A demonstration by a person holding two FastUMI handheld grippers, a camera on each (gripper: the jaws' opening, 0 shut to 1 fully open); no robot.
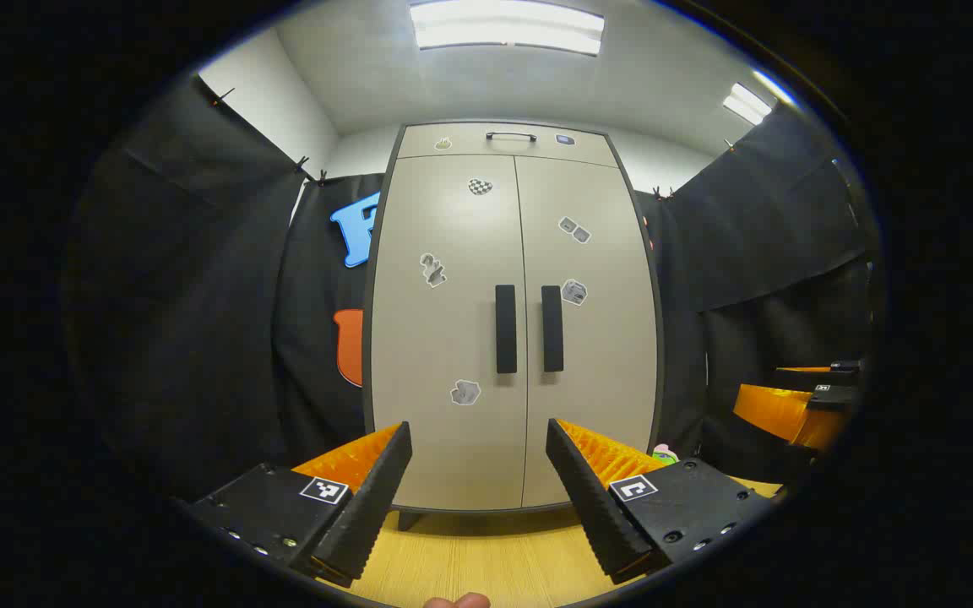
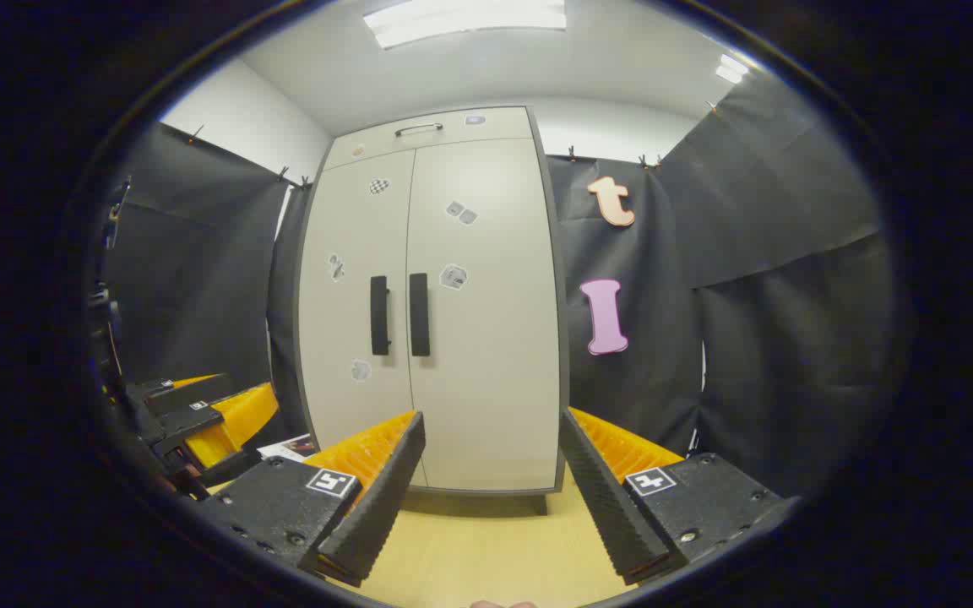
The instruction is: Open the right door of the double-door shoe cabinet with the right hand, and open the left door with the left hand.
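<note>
I face the cabinet [image 1: 512, 321] standing on a wood floor [image 1: 470, 557], and nothing of the task is done: the left door [image 1: 444, 338] and the right door [image 1: 588, 338] are both flush and closed. The left handle [image 1: 505, 328] and right handle [image 1: 551, 328] sit side by side at the centre seam, untouched. My left gripper [image 1: 478, 473] and right gripper [image 2: 491, 464] are both spread wide, holding nothing, well short of the doors. Both pulls remain, right door first

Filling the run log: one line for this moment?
beige double-door shoe cabinet: shut | left tool: open, clear | right tool: open, clear
</note>
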